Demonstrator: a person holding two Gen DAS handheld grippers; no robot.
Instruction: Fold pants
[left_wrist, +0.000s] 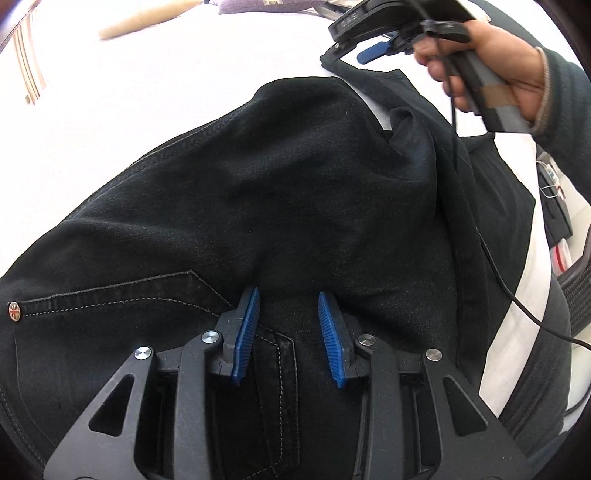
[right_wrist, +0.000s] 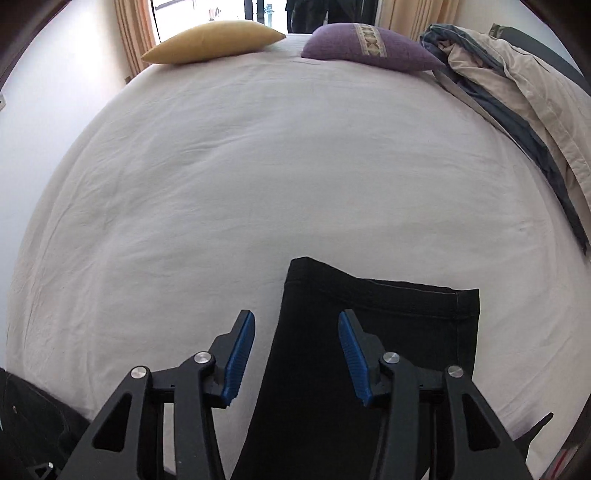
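Black pants (left_wrist: 258, 177) lie on the bed (right_wrist: 221, 184), left gripper (left_wrist: 288, 310) and right gripper (right_wrist: 295, 332) both spread empty above them, likely ready to pinch the next fold

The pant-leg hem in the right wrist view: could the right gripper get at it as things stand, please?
Probably yes. The right gripper is open, its jaws apart above the black pants, and the hem lies flat on the white bed sheet just ahead with nothing between them.

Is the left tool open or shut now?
Open: the left tool hovers above the black pants, its blue pads apart, gripping nothing.
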